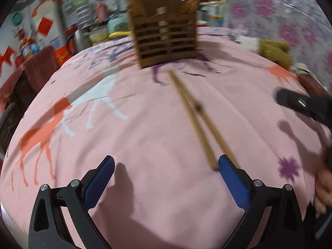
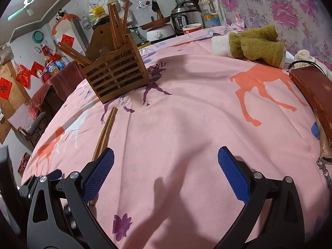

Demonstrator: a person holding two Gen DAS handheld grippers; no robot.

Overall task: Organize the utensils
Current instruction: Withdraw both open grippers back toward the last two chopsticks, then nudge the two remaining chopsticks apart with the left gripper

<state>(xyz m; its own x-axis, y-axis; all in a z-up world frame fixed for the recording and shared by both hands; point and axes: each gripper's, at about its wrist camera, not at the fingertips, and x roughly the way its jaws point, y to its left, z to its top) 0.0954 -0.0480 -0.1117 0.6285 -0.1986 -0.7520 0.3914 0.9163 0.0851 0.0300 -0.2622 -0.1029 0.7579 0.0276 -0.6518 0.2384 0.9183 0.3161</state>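
A pair of wooden chopsticks lies on the pink cloth, its near ends beside my left gripper's right fingertip. My left gripper is open and empty, low over the cloth. A slatted wooden utensil holder with several chopsticks in it stands farther back. In the right wrist view the holder is at the upper left and the loose chopsticks run down behind the left finger. My right gripper is open and empty.
The table is covered with a pink animal-print cloth. An olive and white towel and a reddish-brown case lie at its right side. Kitchen clutter with a rice cooker stands behind. The right gripper's body shows in the left view.
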